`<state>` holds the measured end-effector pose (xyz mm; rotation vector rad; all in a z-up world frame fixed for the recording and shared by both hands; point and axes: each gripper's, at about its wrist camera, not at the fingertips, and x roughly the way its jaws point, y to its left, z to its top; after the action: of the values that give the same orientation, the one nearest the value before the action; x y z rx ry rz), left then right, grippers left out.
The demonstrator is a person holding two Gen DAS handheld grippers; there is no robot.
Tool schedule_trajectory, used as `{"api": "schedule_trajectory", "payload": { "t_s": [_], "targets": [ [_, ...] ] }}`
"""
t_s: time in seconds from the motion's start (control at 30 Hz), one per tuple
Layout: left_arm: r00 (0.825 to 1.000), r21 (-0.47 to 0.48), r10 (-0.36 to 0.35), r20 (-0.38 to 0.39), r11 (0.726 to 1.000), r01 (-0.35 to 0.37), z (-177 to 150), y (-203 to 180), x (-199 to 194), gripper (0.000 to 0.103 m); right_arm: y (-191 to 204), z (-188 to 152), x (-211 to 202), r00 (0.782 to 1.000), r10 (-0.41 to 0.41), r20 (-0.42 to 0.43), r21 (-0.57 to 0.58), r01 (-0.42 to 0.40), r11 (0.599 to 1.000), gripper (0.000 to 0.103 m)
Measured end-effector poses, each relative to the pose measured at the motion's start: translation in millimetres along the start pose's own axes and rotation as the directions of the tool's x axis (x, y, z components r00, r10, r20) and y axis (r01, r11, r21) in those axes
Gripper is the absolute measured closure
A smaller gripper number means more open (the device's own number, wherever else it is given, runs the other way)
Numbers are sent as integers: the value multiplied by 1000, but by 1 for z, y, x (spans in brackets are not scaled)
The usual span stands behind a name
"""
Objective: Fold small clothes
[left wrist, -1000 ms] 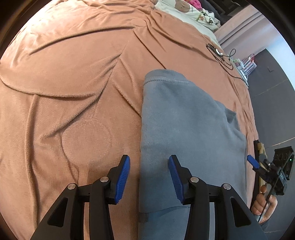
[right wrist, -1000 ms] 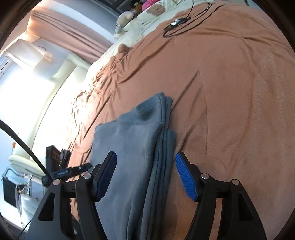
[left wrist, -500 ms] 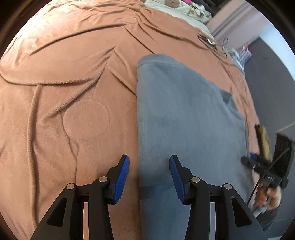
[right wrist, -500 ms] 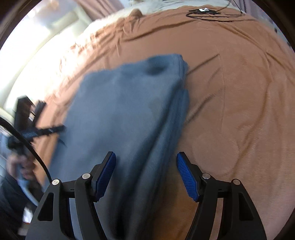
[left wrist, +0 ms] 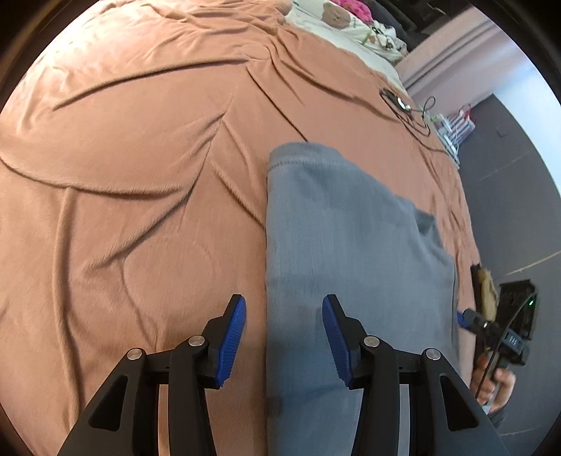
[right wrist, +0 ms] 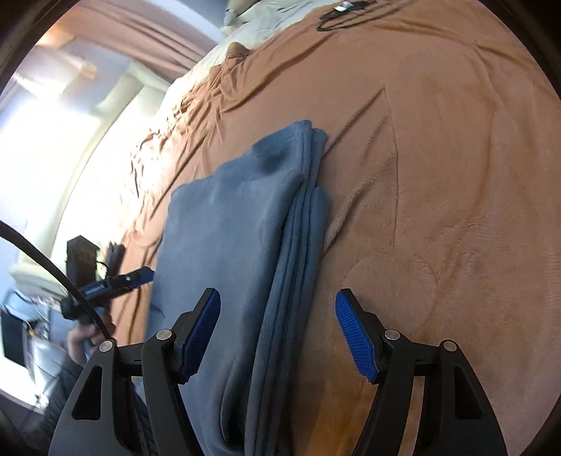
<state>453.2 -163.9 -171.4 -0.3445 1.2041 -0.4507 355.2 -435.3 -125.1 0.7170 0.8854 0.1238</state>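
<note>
Grey fleece garment lies folded lengthwise on the brown bedspread, near the bed's edge on my side, its stacked layers showing along one long side. My left gripper hangs over its smooth folded edge with jaws apart and nothing between the pads; my right gripper straddles the layered side, jaws also apart and gripping nothing.

My worry is the layered side: if I close the right pads on only the top plies, I expect the lower ones to slide out and the fold to fan open. The fleece looks thick and springy, so a shallow pinch could slip. Uneven lifts from the two sides would likely skew the next fold, and dragging could bunch the bedspread underneath.

A dark cable lies far up the bed, well apart. Small white lettering on each gripper body is too blurred for me to read; the garment shows no label.
</note>
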Motion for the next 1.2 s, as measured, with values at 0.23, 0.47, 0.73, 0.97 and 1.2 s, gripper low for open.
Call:
{"api": "schedule_trajectory", "payload": {
  "t_s": [0.23, 0.47, 0.73, 0.97, 1.2],
  "targets": [
    [998, -38, -57, -14, 998, 56, 27, 5, 19, 56, -13, 4, 26, 998, 56, -3, 30, -56, 998, 36],
    [994, -55, -111, -17, 992, 110, 50, 5, 35, 56, -23, 11, 36, 996, 87, 23, 47, -88, 995, 41],
    [986, -74, -169, -14, 983, 167, 72, 9, 51, 56, -32, 15, 41, 996, 87, 32, 87, -90, 992, 64],
    [977, -42, -212, 2, 976, 212, 76, 3, 42, 66, -19, 10, 23, 995, 67, 71, 55, -71, 996, 82],
    [975, -76, -217, -52, 974, 213, 71, 16, 47, 66, -28, 11, 34, 996, 88, 8, 107, -88, 990, 62]
  ]
}}
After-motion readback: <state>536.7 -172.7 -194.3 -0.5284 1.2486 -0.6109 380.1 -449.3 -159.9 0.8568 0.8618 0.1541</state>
